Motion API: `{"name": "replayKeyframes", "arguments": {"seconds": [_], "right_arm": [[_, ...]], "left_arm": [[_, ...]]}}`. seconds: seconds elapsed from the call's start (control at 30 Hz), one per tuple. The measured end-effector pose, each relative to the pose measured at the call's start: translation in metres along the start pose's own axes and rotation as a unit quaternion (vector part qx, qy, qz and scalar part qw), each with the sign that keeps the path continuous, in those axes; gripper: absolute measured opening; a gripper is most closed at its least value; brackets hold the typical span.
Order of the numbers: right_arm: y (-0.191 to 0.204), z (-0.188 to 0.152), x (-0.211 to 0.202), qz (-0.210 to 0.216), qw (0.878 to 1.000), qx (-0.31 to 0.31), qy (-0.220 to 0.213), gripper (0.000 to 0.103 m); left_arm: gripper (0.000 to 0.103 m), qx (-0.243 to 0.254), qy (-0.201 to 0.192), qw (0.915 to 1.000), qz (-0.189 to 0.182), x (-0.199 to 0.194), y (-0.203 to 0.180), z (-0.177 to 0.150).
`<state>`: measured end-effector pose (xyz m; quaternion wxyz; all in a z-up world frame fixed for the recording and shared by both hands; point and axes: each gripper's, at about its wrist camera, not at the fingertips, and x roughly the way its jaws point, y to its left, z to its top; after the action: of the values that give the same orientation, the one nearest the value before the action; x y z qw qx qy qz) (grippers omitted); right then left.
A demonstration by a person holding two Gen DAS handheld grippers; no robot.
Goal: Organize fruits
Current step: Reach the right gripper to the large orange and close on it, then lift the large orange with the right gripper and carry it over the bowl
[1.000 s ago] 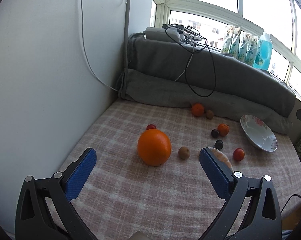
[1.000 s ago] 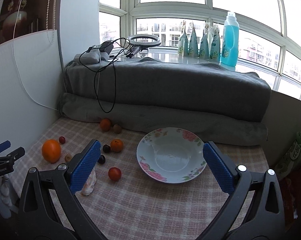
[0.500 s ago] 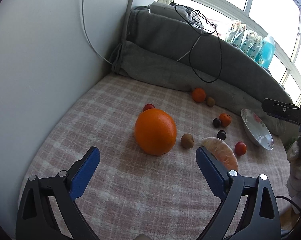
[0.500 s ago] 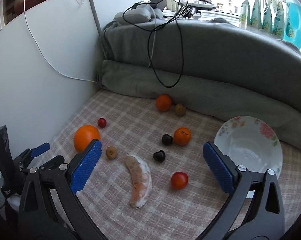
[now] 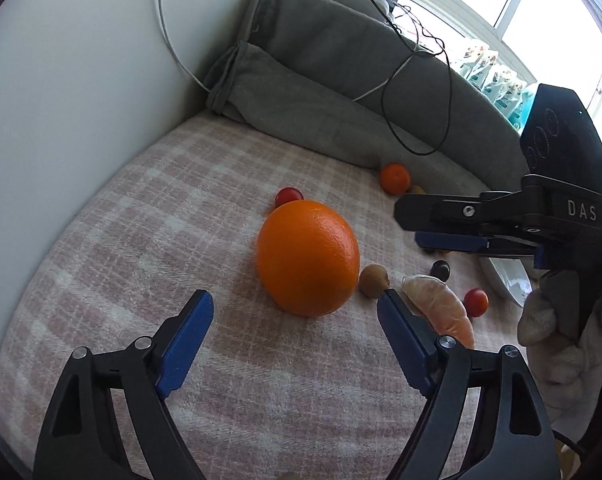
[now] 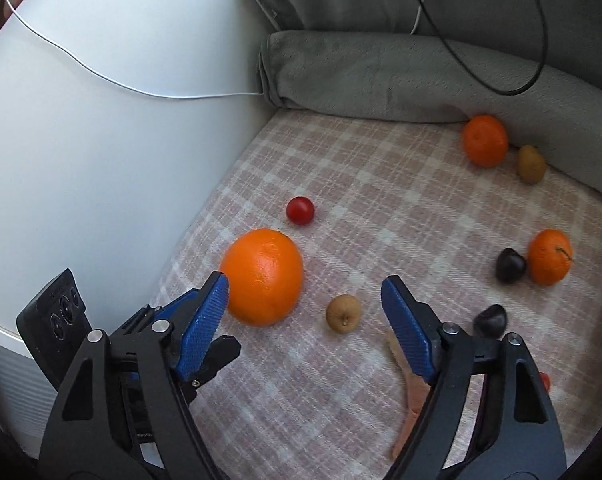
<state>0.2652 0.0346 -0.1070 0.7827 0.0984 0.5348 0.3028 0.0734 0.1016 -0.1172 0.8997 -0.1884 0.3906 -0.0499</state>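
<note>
Left wrist view
Left gripper (image 5: 295, 306): jaws apart and closing, nothing pressed between the pads; the big orange (image 5: 308, 257) sits just ahead of the tips on the checked cloth (image 5: 141, 248).
Nearby fruit: a red cherry tomato (image 5: 288, 197) behind the orange, a small brown fruit (image 5: 373, 280) just beside it, a wrapped orange segment (image 5: 441, 308) to the right.
Right gripper (image 5: 441, 224): enters from the right, held in a gloved hand (image 5: 557, 332); a plate (image 5: 505, 280) edge shows below it.

Right wrist view
Right gripper (image 6: 305, 292): jaws apart and closing, empty; the small brown fruit (image 6: 343, 313) lies on the cloth beyond the tips, the big orange (image 6: 263, 276) beside the left pad.
Further fruit: two mandarins (image 6: 485, 140), two dark cherries (image 6: 509, 266).
Backdrop: grey blanket (image 6: 401, 76).
</note>
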Motion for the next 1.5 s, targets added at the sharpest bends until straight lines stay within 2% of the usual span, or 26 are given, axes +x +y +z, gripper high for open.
{"name": "replayKeyframes", "arguments": {"seconds": [0.3, 0.53, 0.83, 0.9, 1.17, 1.5], "right_arm": [[0.001, 0.008, 0.029, 0.045, 0.998, 0.044, 0.032, 0.072], [0.007, 0.011, 0.039, 0.046, 0.997, 0.041, 0.043, 0.07], [0.007, 0.013, 0.04, 0.054, 0.996, 0.046, 0.046, 0.064], [0.007, 0.013, 0.041, 0.053, 0.996, 0.046, 0.046, 0.064], [0.007, 0.014, 0.04, 0.049, 0.997, 0.043, 0.043, 0.063], [0.0, 0.009, 0.007, 0.045, 0.998, 0.041, 0.02, 0.063]], "left_arm": [[0.076, -0.018, 0.02, 0.999, -0.035, 0.013, 0.005, 0.002], [0.074, -0.021, 0.022, 0.9987, -0.04, 0.018, 0.006, 0.005], [0.062, -0.021, 0.03, 0.9985, -0.041, 0.026, 0.007, 0.006], [0.056, -0.02, 0.031, 0.9984, -0.043, 0.026, 0.007, 0.006], [0.056, -0.003, 0.029, 0.9992, -0.025, 0.023, -0.001, 0.005], [0.056, 0.022, 0.018, 0.9993, -0.026, 0.019, -0.027, 0.009]]}}
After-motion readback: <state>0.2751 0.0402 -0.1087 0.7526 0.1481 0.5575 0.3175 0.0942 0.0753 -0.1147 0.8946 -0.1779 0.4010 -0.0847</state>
